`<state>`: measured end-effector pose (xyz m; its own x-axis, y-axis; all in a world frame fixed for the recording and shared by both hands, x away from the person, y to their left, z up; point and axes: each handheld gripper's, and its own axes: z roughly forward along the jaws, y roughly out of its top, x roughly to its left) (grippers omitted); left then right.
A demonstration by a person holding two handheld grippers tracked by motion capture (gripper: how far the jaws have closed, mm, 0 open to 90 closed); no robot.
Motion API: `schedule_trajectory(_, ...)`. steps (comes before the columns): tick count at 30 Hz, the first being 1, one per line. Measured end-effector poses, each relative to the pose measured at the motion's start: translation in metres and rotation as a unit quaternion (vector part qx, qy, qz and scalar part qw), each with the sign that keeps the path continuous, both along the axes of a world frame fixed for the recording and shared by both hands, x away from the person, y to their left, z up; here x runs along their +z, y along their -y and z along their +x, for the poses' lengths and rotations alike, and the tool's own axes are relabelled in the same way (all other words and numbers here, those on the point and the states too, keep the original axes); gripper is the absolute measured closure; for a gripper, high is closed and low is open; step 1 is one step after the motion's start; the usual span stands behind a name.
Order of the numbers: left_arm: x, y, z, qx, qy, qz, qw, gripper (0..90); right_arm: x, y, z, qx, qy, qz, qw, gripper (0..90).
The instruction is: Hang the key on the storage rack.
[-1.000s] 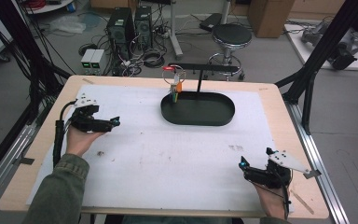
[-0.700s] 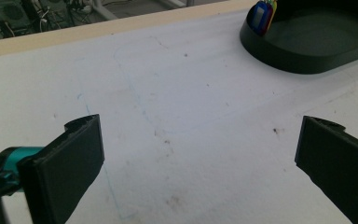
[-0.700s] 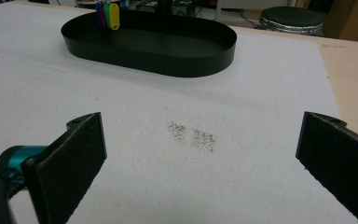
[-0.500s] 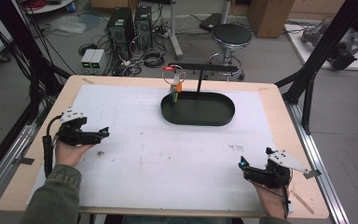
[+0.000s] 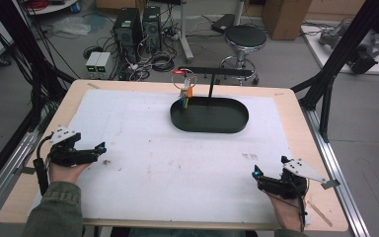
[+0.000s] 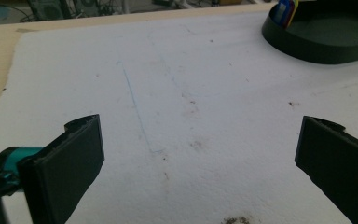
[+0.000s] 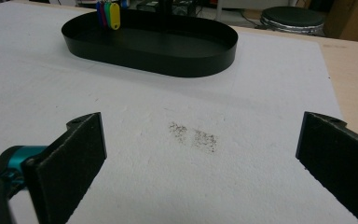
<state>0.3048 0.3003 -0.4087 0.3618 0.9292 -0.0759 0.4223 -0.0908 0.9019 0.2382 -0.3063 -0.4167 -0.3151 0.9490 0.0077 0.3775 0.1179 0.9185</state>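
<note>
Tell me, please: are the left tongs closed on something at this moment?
No: in the left gripper view the left tongs stand wide open, with bare white mat between the two black jaws.

A light wooden table [image 5: 296, 106] carries a white mat [image 5: 187, 163] and stands on grey floor [image 5: 10, 98]. Behind it — two black computer towers [image 5: 137, 27], tangled cables [image 5: 153, 61] and a round black stool [image 5: 245, 37]. Black frame struts [image 5: 343, 54] flank the table.
</note>
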Motion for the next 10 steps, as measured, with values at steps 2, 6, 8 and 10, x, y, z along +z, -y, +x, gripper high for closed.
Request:
schedule_trajectory(2, -0.004, -0.002, -0.005, 0.009, 0.005, -0.009, 0.9999, 1.7, 0.000, 0.000, 0.000, 0.000, 0.001, -0.001, 1.0000, 0.5)
schedule_trajectory(6, -0.005, -0.005, -0.013, 0.015, 0.010, -0.014, 0.9997, 1.7, 0.000, 0.001, 0.001, -0.001, 0.004, -0.002, 1.0000, 0.5)
schedule_trajectory(8, -0.004, -0.007, -0.015, 0.021, 0.019, -0.018, 0.9995, 1.7, 0.001, 0.000, 0.002, -0.002, 0.003, -0.002, 1.0000, 0.5)
schedule_trajectory(10, -0.005, -0.009, -0.016, 0.022, 0.019, -0.022, 0.9993, 1.7, 0.001, -0.001, 0.003, -0.001, 0.002, -0.005, 1.0000, 0.5)
